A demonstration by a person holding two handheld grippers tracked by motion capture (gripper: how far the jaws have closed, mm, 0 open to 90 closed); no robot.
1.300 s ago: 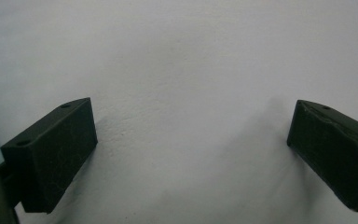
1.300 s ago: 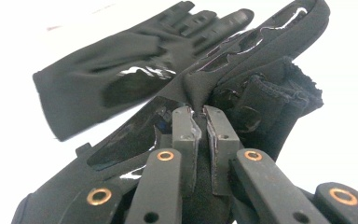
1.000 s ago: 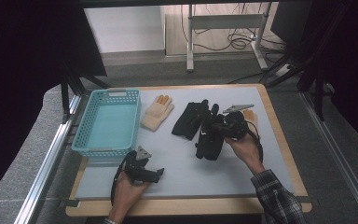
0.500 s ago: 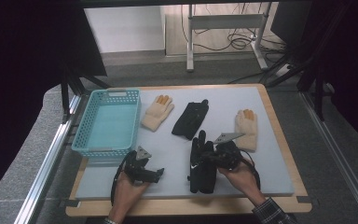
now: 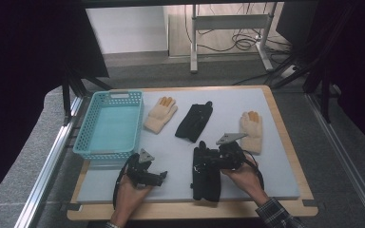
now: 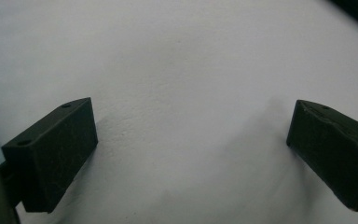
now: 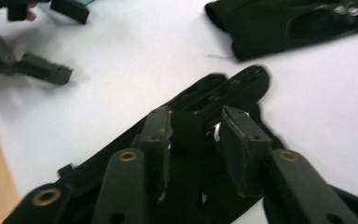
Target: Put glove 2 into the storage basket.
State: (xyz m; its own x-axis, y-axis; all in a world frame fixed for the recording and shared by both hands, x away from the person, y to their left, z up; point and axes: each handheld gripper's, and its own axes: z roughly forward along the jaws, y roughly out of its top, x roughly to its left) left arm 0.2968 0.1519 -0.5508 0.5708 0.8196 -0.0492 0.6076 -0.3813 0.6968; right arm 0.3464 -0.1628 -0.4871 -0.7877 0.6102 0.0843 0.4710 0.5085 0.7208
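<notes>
A black glove (image 5: 205, 176) lies flat near the mat's front edge. My right gripper (image 5: 200, 166) is shut on it, and in the right gripper view (image 7: 196, 135) the jaws pinch the fabric of this black glove (image 7: 233, 88). My left gripper (image 5: 160, 176) rests open on the mat to the left; its jaws (image 6: 191, 144) stand wide apart with nothing between them. A second black glove (image 5: 194, 121) lies mid-mat, between a cream glove (image 5: 160, 114) and another cream glove (image 5: 251, 131) at the right.
A teal basket (image 5: 88, 148) stands on the left side of the grey mat (image 5: 275, 175), which lies on a wooden board. The second black glove (image 7: 289, 23) lies beyond my right jaws. The left gripper (image 7: 42, 70) is at the upper left of the right gripper view.
My right gripper has carried the black glove from the middle of the mat down to the front, where it now lies flat. The left gripper has not moved.
</notes>
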